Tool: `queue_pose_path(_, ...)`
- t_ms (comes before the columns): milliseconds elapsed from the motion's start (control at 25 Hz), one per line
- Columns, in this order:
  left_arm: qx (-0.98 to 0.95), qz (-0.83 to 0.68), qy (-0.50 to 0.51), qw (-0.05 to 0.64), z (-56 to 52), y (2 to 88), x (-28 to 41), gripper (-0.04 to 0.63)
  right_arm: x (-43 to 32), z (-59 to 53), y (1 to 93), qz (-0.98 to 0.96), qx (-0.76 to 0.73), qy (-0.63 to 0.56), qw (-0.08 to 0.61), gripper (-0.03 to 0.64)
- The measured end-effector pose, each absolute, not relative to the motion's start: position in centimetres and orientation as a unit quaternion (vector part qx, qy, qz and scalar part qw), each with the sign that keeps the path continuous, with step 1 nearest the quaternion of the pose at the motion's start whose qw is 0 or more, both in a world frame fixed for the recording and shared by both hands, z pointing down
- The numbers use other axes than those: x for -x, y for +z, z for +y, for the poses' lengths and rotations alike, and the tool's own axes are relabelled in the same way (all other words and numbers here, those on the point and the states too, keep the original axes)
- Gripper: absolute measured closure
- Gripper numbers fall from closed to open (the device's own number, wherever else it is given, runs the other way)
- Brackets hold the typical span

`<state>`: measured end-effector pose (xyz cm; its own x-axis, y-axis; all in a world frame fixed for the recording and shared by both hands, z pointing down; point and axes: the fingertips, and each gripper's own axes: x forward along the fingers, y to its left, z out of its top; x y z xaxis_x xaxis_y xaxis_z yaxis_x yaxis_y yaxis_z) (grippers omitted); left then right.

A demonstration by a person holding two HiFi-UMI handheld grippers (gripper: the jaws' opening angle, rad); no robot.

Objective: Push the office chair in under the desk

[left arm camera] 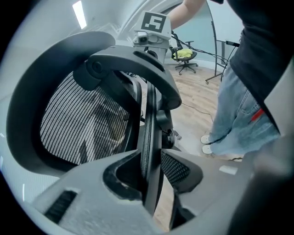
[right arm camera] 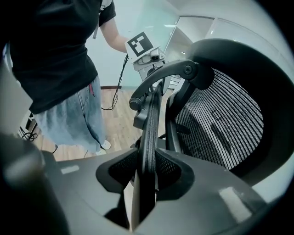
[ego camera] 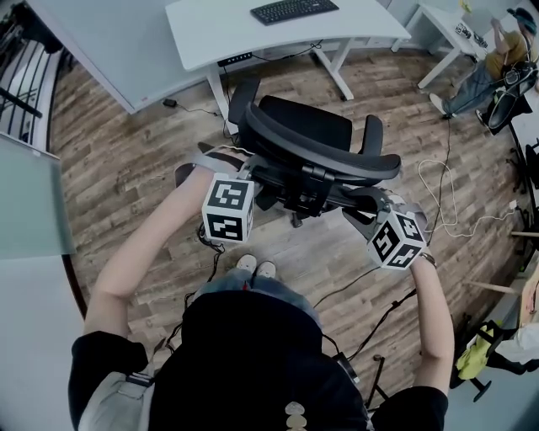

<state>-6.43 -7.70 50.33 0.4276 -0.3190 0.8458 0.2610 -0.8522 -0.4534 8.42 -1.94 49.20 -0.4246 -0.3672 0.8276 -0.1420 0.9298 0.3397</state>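
A black office chair (ego camera: 307, 126) stands on the wood floor, its seat facing the white desk (ego camera: 227, 34) and not far from its edge. The curved mesh backrest (ego camera: 324, 164) is the side nearest me. My left gripper (ego camera: 246, 181) is shut on the backrest's left rim, and that rim (left arm camera: 149, 119) runs between the left gripper's (left arm camera: 151, 170) pads. My right gripper (ego camera: 370, 206) is shut on the right rim, which (right arm camera: 149, 124) is pinched between the right gripper's (right arm camera: 147, 170) pads.
A black keyboard (ego camera: 295, 10) lies on the desk, whose white legs (ego camera: 337, 71) flank the chair. Cables (ego camera: 446, 202) trail over the floor at right. A seated person (ego camera: 497, 59) is at the far right, and another chair (ego camera: 484, 353) stands at lower right.
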Motion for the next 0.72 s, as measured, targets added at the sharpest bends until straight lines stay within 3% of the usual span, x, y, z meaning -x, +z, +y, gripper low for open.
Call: queue_pose_path(720, 0.804, 0.064, -0.553, 0.208, -12.4, 51.4, 5.1, 0.454, -9.9, -7.2, 50.1, -0.856, -0.120, -0.132, 0.485, 0.480)
